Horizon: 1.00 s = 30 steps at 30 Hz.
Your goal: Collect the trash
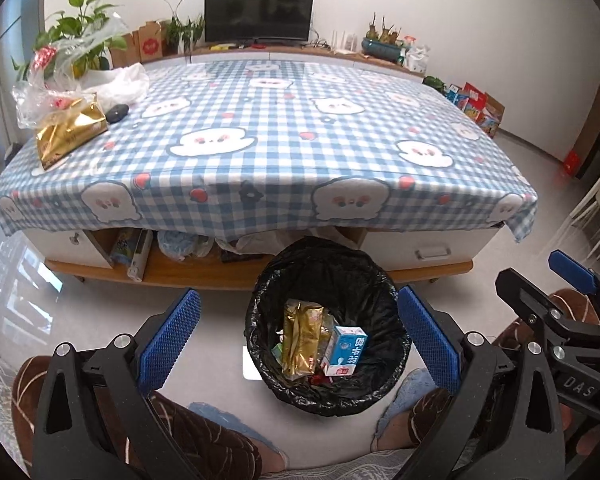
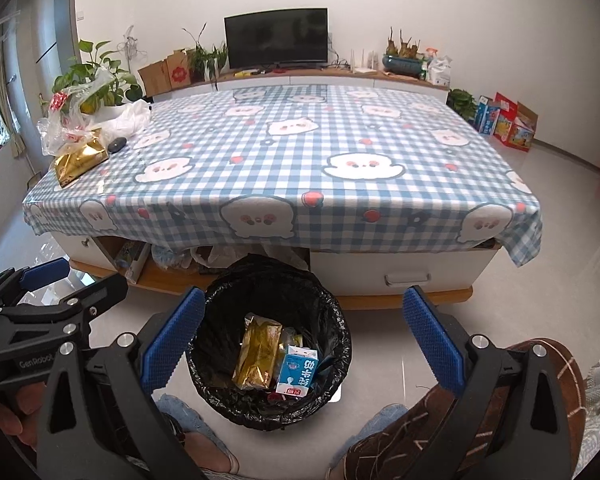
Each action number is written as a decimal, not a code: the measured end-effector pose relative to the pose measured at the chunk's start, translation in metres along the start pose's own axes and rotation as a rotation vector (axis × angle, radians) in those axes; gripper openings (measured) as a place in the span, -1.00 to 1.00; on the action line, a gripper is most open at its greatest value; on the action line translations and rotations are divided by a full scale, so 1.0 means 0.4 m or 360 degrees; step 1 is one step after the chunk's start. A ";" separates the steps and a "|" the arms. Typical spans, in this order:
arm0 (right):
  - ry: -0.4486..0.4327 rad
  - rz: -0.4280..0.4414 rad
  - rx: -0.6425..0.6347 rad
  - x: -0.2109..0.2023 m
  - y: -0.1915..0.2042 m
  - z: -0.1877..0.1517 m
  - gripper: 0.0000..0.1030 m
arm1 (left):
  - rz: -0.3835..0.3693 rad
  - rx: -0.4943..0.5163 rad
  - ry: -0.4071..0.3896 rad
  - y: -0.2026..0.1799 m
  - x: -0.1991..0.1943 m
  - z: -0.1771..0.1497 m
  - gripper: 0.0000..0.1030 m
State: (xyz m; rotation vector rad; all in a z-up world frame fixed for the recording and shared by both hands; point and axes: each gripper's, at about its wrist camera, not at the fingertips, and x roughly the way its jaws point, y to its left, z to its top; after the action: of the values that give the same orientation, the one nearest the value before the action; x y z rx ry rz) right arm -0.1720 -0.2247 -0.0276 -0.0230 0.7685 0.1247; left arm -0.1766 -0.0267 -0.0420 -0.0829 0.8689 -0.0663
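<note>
A trash bin with a black liner (image 1: 392, 292) (image 2: 220, 292) stands on the floor before the table. Inside lie a gold wrapper (image 1: 302, 330) (image 2: 258, 356) and a blue milk carton (image 1: 346, 350) (image 2: 298, 372). My left gripper (image 1: 298, 334) is open and empty above the bin. My right gripper (image 2: 300, 334) is open and empty, just right of the left one, also over the bin. On the table's far left lie a gold snack bag (image 1: 70, 130) (image 2: 80, 162) and crumpled clear plastic bags (image 1: 56, 72) (image 2: 72, 120).
A low table with a blue checked cloth (image 1: 280, 140) (image 2: 300, 160) fills the middle. A dark mouse-like object (image 1: 117, 113) (image 2: 117, 144) lies by the bags. Plants, boxes and a TV (image 1: 259, 14) stand behind. My knees and slippers flank the bin.
</note>
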 end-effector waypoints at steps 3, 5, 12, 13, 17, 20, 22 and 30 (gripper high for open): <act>-0.0021 0.0014 -0.0004 -0.018 0.003 -0.004 0.85 | -0.0007 -0.0003 -0.0018 -0.001 -0.027 -0.013 0.88; -0.0027 0.0012 -0.0010 -0.022 0.004 -0.007 0.85 | -0.0009 -0.0011 -0.0021 0.004 -0.034 -0.018 0.88; -0.0022 0.0012 -0.0011 -0.020 0.008 -0.008 0.85 | 0.0022 -0.0002 -0.0022 0.005 -0.028 -0.019 0.88; -0.0019 0.0011 -0.0009 -0.018 0.007 -0.008 0.85 | 0.0025 0.0000 -0.0020 0.006 -0.026 -0.018 0.88; -0.0004 0.0014 0.0000 -0.009 0.002 -0.007 0.85 | 0.0031 0.0004 -0.0008 0.007 -0.016 -0.021 0.88; 0.0003 0.0016 0.0002 -0.005 0.000 -0.006 0.85 | 0.0030 0.0009 -0.0001 0.007 -0.012 -0.021 0.88; 0.0005 0.0017 0.0002 -0.003 0.000 -0.007 0.85 | 0.0032 0.0011 -0.0003 0.007 -0.011 -0.021 0.88; 0.0006 0.0012 -0.0004 0.001 0.002 -0.006 0.85 | 0.0029 0.0015 -0.0004 0.004 -0.009 -0.020 0.88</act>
State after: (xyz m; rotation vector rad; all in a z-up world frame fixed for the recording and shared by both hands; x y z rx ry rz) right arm -0.1736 -0.2239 -0.0295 -0.0229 0.7724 0.1327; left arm -0.1849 -0.0251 -0.0444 -0.0661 0.8669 -0.0533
